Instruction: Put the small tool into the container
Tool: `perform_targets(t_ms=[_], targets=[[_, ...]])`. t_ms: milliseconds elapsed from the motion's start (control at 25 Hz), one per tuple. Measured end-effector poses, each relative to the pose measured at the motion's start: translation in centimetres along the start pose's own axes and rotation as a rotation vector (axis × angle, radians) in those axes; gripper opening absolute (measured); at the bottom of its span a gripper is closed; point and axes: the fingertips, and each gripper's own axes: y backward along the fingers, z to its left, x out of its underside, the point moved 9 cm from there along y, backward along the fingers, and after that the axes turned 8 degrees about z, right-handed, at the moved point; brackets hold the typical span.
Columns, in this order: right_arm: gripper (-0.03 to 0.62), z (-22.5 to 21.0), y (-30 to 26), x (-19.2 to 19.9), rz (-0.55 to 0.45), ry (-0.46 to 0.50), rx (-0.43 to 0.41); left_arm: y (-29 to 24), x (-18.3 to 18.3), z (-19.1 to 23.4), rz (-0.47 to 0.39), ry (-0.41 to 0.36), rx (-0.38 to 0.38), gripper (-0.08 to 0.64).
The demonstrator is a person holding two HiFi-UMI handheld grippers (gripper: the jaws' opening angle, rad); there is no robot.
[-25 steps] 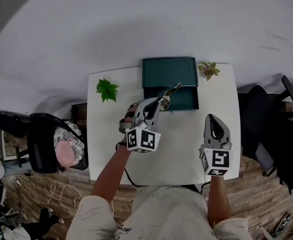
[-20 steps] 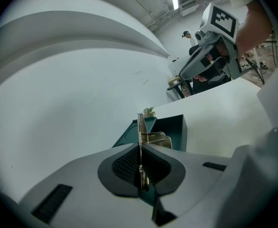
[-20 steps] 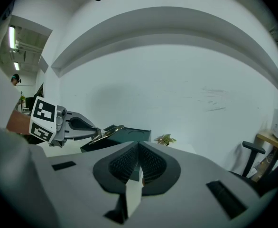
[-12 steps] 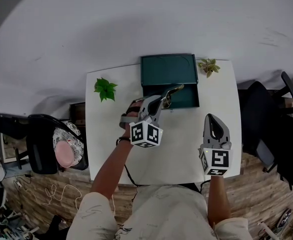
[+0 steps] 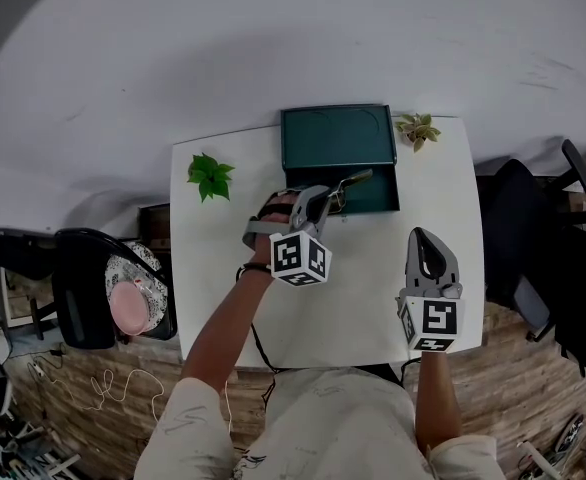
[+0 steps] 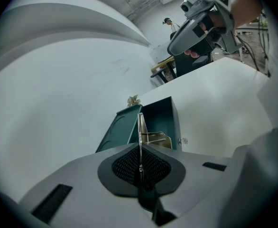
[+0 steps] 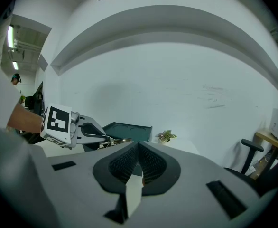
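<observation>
Pale short-sleeved shirt (image 5: 323, 430) (faint print), dark wristband (image 5: 249, 266)

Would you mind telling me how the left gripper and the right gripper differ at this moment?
The left gripper is shut on the small tool; the right gripper is shut on nothing. The left gripper reaches the open green container, with the tool's tip over it; the right gripper hangs back over the table's near right part, apart from the container. Both carry marker cubes.

You have a bright green leafy sprig (image 5: 212, 176) on the white worktop's (image 5: 373, 298) left, a pale spiky plant (image 5: 418, 129) at its far-right corner.
</observation>
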Motion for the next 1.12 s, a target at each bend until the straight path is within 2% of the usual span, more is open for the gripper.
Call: perform_targets(t_ms=[720,1120], targets=[[0.014,0.0,0.4,0.6,0.000,-0.001,0.002,-2.5,-1.5,-0.8,0.071,-0.161,0.028,0.008],[0.015,-0.2,0.3,0.5,-0.005,-0.013,0.001,-3.5,-2.0,-1.6,0.105,-0.202,0.073,0.012]])
